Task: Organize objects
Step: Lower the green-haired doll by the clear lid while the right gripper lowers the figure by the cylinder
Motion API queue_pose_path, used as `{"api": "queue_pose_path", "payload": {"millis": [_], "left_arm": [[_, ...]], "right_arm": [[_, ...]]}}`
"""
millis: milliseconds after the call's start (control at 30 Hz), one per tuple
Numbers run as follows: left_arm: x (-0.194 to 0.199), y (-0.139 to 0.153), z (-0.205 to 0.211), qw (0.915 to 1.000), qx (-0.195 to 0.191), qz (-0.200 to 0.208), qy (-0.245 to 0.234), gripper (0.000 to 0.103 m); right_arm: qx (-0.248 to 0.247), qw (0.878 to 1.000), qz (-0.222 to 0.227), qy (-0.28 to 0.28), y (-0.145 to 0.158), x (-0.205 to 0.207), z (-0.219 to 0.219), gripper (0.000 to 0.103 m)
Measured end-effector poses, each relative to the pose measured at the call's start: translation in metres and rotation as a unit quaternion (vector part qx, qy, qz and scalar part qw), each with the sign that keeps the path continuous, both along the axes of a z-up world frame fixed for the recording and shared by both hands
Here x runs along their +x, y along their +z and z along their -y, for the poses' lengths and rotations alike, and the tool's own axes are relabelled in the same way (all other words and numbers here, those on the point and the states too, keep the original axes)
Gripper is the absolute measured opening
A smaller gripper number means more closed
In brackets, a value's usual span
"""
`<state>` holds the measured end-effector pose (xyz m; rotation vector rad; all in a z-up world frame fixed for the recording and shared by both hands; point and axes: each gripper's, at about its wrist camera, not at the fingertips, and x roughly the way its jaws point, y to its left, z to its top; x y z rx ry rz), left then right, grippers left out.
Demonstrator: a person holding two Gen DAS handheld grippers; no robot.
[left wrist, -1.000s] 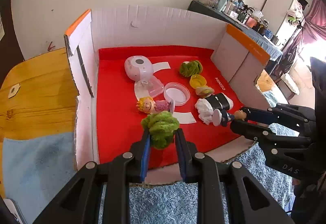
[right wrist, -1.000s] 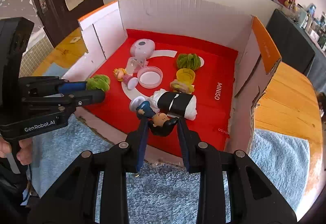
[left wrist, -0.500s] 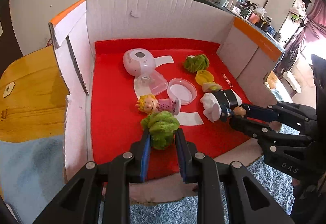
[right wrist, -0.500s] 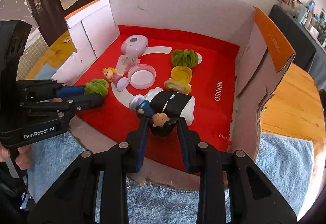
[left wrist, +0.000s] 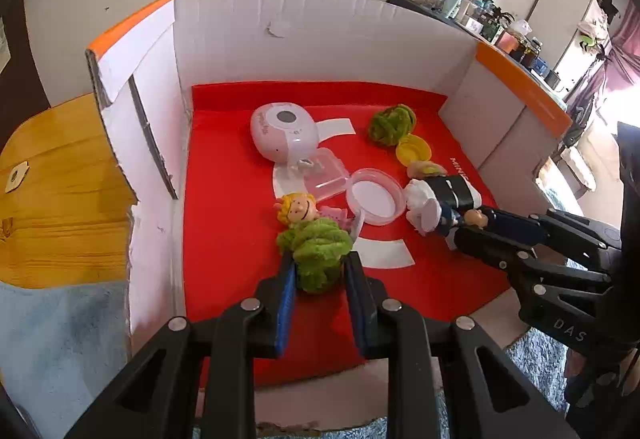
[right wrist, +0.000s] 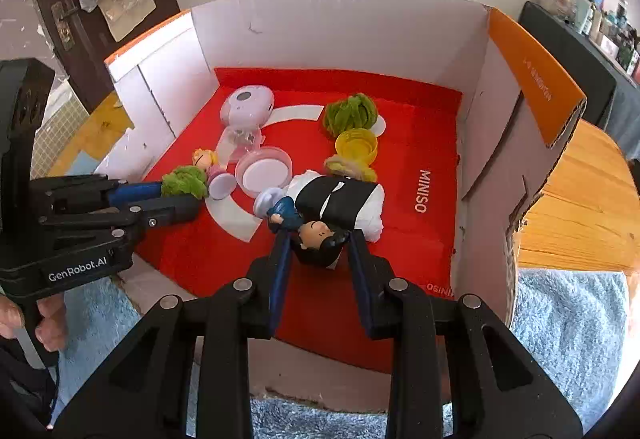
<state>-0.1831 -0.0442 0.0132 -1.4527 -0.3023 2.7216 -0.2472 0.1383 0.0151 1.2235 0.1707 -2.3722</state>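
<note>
My left gripper [left wrist: 318,267] is shut on a fuzzy green ball [left wrist: 316,251] and holds it low over the red floor of the open cardboard box [left wrist: 224,239], right in front of the blonde doll [left wrist: 300,209]. It also shows in the right wrist view [right wrist: 184,181]. My right gripper [right wrist: 316,251] is shut on a dark-haired boy figurine in blue [right wrist: 308,231], held inside the box beside a black-and-white rolled bundle [right wrist: 344,199]. That figurine also shows in the left wrist view [left wrist: 460,217].
In the box lie a pink round device [left wrist: 284,131], a clear lid [left wrist: 374,197], a second green ball [left wrist: 392,125], a yellow cap [left wrist: 412,151] and a small yellow-green item [right wrist: 348,165]. White box walls [right wrist: 332,31] rise on three sides. A blue towel [right wrist: 568,319] covers the wooden table [left wrist: 52,199].
Both grippers have moved forward and lower into the box with their toys. The green ball now sits against the blonde doll; the boy figurine is next to the bundle.
</note>
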Motion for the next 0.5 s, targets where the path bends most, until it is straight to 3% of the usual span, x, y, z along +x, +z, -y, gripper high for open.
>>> {"api": "queue_pose_path", "payload": {"millis": [500], "left_arm": [[-0.0046,-0.0013,0.0007,1.0000,0.001,-0.001,0.005,0.025]], "right_arm": [[0.010,1.000,0.018,0.003,-0.0071,-0.0051,0.0058,0.028]]}}
